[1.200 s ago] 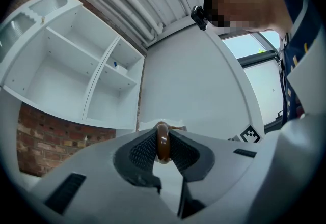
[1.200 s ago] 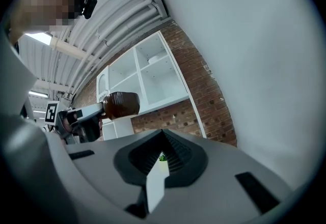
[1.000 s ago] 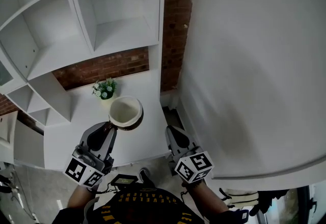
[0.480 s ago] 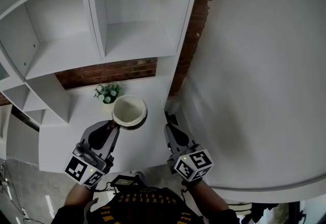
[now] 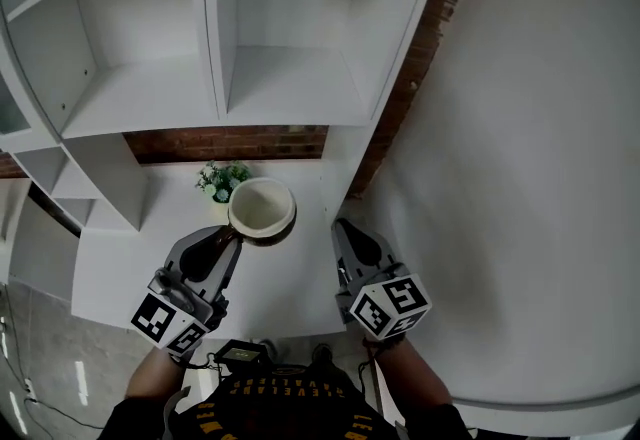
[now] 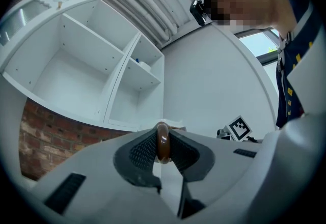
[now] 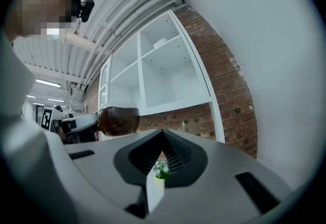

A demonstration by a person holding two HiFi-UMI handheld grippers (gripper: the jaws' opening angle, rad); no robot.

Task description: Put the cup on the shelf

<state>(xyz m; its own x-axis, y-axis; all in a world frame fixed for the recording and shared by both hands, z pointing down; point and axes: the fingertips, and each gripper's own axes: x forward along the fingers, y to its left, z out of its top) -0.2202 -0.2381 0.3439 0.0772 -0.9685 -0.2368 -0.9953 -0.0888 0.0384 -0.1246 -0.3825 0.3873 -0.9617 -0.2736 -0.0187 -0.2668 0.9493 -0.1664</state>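
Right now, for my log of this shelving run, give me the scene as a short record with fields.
cup: brown outside, cream inside, upright, held over the counter
left gripper: shut on the cup's handle
right gripper: jaws together, holding nothing
shelf: white, cup not yet on it
plant: small, on the counter behind the cup

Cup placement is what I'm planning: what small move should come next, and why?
Probably carry the cup up and forward toward the shelf bay: the left gripper is shut on its handle, and it hangs short of that bay, near the plant.
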